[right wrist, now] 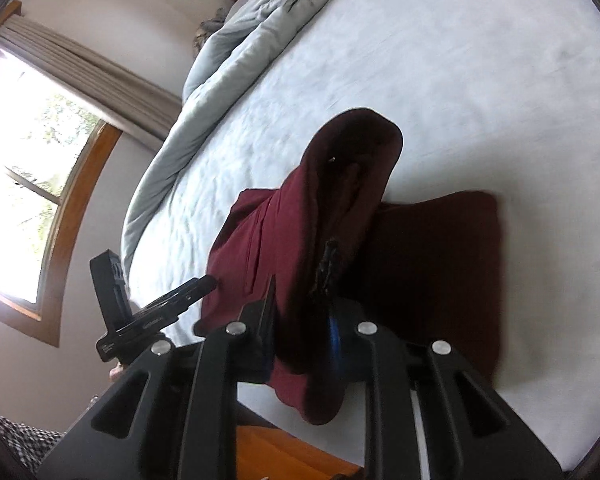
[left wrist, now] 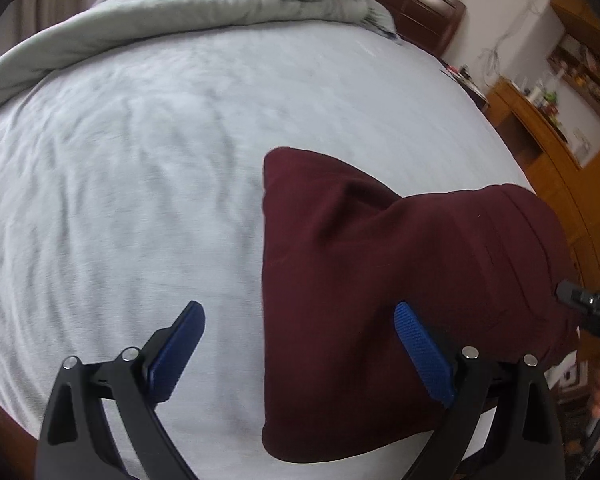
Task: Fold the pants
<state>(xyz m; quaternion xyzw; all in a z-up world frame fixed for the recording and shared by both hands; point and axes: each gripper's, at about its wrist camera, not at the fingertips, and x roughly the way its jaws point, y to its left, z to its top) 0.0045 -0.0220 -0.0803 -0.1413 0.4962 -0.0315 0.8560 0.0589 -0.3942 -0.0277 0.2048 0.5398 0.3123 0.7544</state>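
Note:
The dark red pants [left wrist: 380, 280] lie partly folded on the pale bed sheet [left wrist: 140, 200], near the bed's near right edge. My left gripper [left wrist: 300, 328] is open above them: its right pad [left wrist: 416, 352] hangs over the cloth and its left pad [left wrist: 184, 344] over bare sheet, with nothing pinched. My right gripper [right wrist: 300, 312] is shut on a bunched fold of the pants [right wrist: 340, 200], which rises from its jaws in a hump above the flat layer [right wrist: 440, 260]. The right gripper [left wrist: 584, 304] also shows at the pants' right edge in the left wrist view.
A crumpled grey duvet [left wrist: 220, 4] lies across the far end of the bed. Wooden furniture [left wrist: 540, 140] stands past the bed's right side, and a window with a curtain [right wrist: 28, 160] is on the other wall. The left gripper [right wrist: 156, 312] appears beside the pants.

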